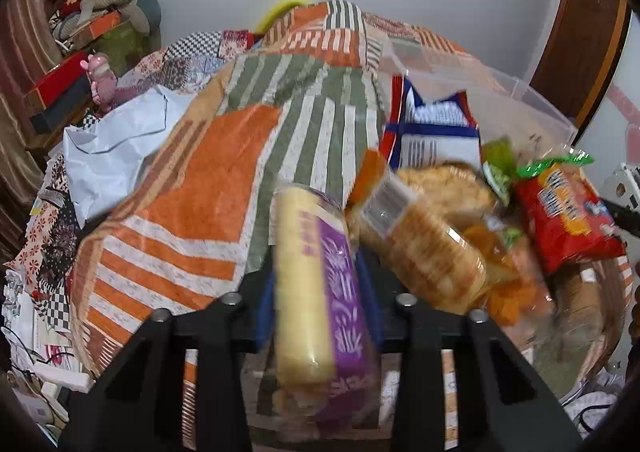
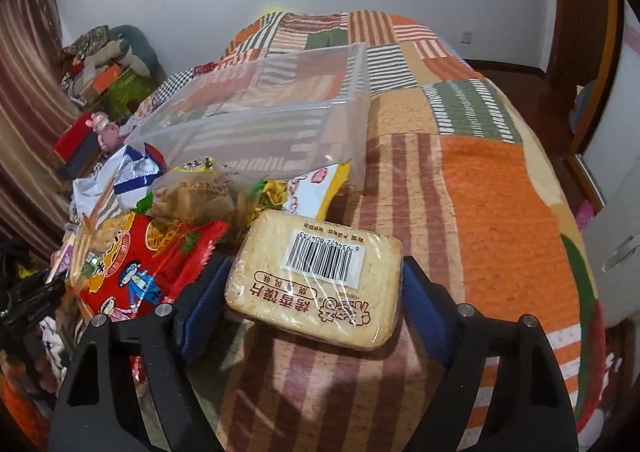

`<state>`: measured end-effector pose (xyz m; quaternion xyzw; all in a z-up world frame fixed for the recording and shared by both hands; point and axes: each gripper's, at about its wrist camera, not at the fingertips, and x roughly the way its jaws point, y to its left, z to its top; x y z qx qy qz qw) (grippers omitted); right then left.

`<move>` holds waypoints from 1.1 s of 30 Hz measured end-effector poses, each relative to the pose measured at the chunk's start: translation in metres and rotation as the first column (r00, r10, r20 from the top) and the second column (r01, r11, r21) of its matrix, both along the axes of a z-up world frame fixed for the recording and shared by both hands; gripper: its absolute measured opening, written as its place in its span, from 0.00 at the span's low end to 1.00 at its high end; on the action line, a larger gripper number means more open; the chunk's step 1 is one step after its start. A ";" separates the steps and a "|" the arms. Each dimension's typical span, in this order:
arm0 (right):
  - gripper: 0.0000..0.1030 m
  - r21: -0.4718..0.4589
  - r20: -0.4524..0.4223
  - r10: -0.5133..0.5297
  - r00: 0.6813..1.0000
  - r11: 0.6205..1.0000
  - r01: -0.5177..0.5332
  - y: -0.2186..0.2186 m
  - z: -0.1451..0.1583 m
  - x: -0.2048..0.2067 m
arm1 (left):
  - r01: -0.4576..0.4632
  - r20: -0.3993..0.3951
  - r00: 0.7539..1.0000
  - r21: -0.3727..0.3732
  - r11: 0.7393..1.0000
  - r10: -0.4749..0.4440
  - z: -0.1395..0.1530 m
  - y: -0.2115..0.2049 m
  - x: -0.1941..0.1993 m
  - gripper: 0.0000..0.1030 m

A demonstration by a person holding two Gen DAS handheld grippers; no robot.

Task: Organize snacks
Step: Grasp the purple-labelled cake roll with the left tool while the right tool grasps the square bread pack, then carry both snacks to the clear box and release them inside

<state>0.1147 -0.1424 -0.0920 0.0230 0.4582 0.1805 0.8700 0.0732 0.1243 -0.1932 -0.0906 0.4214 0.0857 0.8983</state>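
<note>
Holding a long cracker roll (image 1: 320,292) with a purple label, my left gripper (image 1: 318,292) is clamped on it, the blue pads pressing both sides; the roll runs lengthwise out past the fingers, above the striped patchwork bed cover (image 1: 192,211). Just right of it lies the snack pile: a clear pack of round biscuits (image 1: 432,252), a red packet (image 1: 568,219) beyond that, and a blue-and-white bag (image 1: 432,131) at the far side, leaning by the clear plastic box (image 1: 532,99).

My right gripper (image 2: 314,284) sits around a flat pack of toast slices (image 2: 320,276) with a barcode label on top. Its pads stand at both ends of the pack, but I cannot tell whether they press on it. The pack rests on the bed, near the red noodle packet (image 2: 148,264) to its left. The clear box (image 2: 280,111) stands on the far side, with a yellow-edged bag (image 2: 320,187) between it and the toast.
</note>
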 end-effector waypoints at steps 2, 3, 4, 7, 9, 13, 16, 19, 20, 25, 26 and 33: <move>0.78 0.007 0.005 -0.010 1.000 1.000 0.010 -0.005 0.003 -0.001 | 0.003 0.011 1.000 -0.020 1.000 -0.003 0.006 0.002 0.001 0.22; 0.78 0.008 0.013 -0.016 1.000 1.000 0.016 -0.007 0.004 -0.002 | 0.010 0.013 1.000 -0.021 1.000 -0.010 0.008 0.003 0.002 0.22; 0.78 0.009 0.018 -0.017 1.000 1.000 0.017 -0.010 0.006 -0.002 | 0.010 0.014 1.000 -0.011 1.000 -0.010 0.008 0.002 0.003 0.22; 0.78 0.016 0.033 -0.026 0.999 1.000 0.026 -0.014 0.011 -0.004 | 0.014 0.012 1.000 -0.013 1.000 -0.013 0.007 0.001 0.004 0.21; 0.78 0.024 0.048 -0.031 0.998 0.999 0.030 -0.016 0.016 -0.006 | 0.012 0.021 1.000 -0.017 1.000 -0.011 0.009 0.000 0.002 0.21; 0.78 0.015 0.091 -0.030 0.995 0.999 0.029 -0.014 0.028 -0.008 | 0.010 0.063 0.998 -0.006 1.000 -0.009 0.024 0.001 -0.002 0.21; 0.78 0.021 0.118 -0.027 0.993 0.999 0.025 -0.013 0.037 -0.008 | 0.013 0.096 0.995 0.017 1.000 -0.015 0.039 0.001 -0.001 0.21; 0.78 0.029 0.147 -0.023 0.989 0.999 0.019 -0.012 0.044 -0.006 | 0.017 0.133 0.991 0.027 0.999 -0.021 0.054 0.001 0.003 0.21; 0.78 0.029 0.155 -0.022 0.988 0.999 0.017 -0.011 0.046 -0.006 | 0.020 0.145 0.989 0.025 0.999 -0.024 0.059 0.002 0.005 0.21; 0.78 0.031 0.191 -0.014 0.982 0.999 0.009 -0.006 0.055 0.000 | 0.045 0.185 0.981 0.030 0.999 -0.049 0.076 -0.004 0.016 0.21; 0.78 0.031 0.198 -0.013 0.980 0.999 0.007 -0.005 0.057 0.002 | 0.049 0.192 0.980 0.036 0.998 -0.055 0.079 -0.006 0.018 0.21; 0.78 0.030 0.248 -0.006 0.969 1.000 -0.001 0.004 0.068 0.013 | 0.096 0.239 0.965 0.051 0.994 -0.105 0.098 -0.018 0.045 0.21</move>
